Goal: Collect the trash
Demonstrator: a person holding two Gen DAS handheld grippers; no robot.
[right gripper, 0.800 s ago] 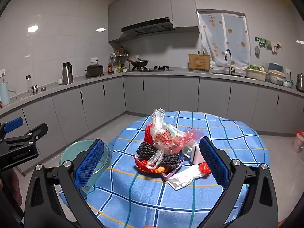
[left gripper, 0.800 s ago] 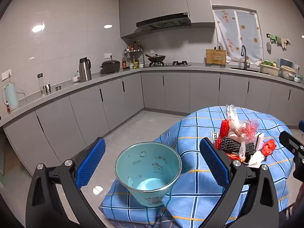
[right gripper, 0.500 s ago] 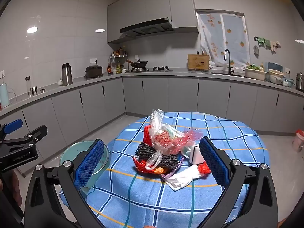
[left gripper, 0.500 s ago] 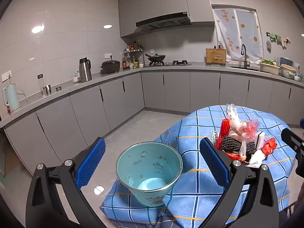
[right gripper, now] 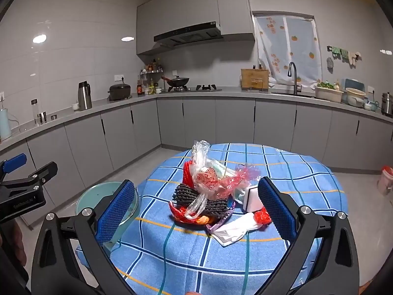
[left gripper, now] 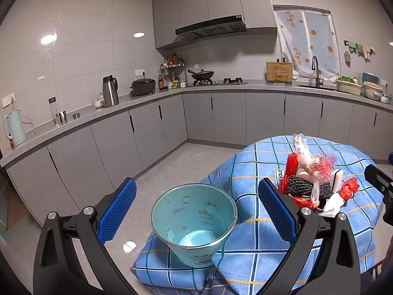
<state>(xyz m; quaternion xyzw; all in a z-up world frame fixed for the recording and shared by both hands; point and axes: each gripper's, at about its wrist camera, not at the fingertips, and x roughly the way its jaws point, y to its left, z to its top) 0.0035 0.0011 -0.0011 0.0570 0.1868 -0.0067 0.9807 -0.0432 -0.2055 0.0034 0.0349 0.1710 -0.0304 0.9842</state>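
A home kitchen; grey cabinets [right gripper: 235, 120] line the walls, with range hood [right gripper: 188, 34], hob [right gripper: 196, 88] and sink tap [right gripper: 293, 77].

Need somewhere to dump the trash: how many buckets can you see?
2. A teal metal bucket sits at the left edge of the blue checked tablecloth; a small red-and-white plastic bucket stands on the floor, far right. Others may be hidden.

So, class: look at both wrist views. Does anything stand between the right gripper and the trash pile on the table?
Nothing visible does. The right gripper is open and empty, and the trash pile lies straight ahead on the blue checked tablecloth, with only bare cloth before it. The teal bucket sits off to the pile's left.
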